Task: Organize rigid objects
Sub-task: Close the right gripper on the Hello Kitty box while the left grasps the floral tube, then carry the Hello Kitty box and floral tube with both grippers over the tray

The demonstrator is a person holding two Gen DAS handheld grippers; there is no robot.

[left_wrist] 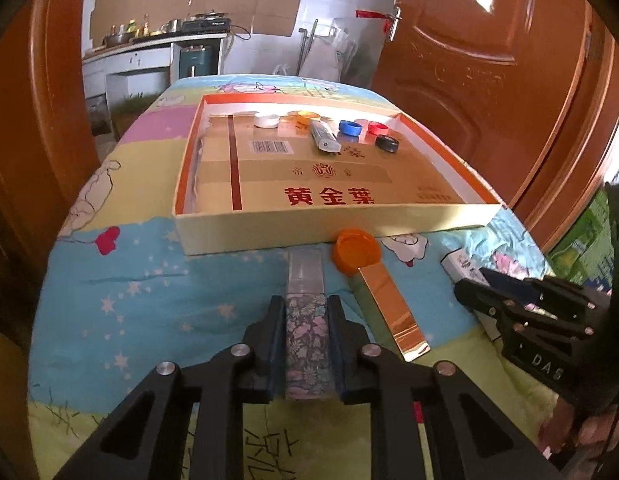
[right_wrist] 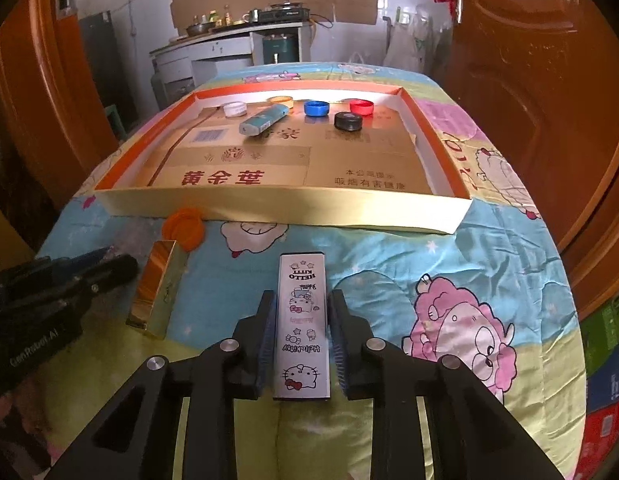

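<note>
The left claw (left_wrist: 306,344) is clamped on a slim rectangular box with a dark floral print and a clear upper half (left_wrist: 307,320); the box's long axis runs straight ahead along the fingers, its clear end pointing past the fingertips toward the large shallow cardboard tray with orange rim (left_wrist: 449,222). Just ahead and to the right of this claw sits an orange plastic bottle cap (left_wrist: 355,250), touching the tray's near wall, and beside it a shiny gold rectangular bar (left_wrist: 393,312) lies angled, its far end at the cap. The right claw (right_wrist: 302,340) grips a white Hello Kitty printed rectangular box (right_wrist: 302,324) lying lengthwise between its blue pads (right_wrist: 269,336), pointing forward at the tray. Both boxes are low over the cartoon-patterned quilt (right_wrist: 389,248) covering the bench. Far ahead inside the tray rest white, orange, blue, red and black caps and a teal-and-white tube (right_wrist: 263,120), lying slantwise.
</note>
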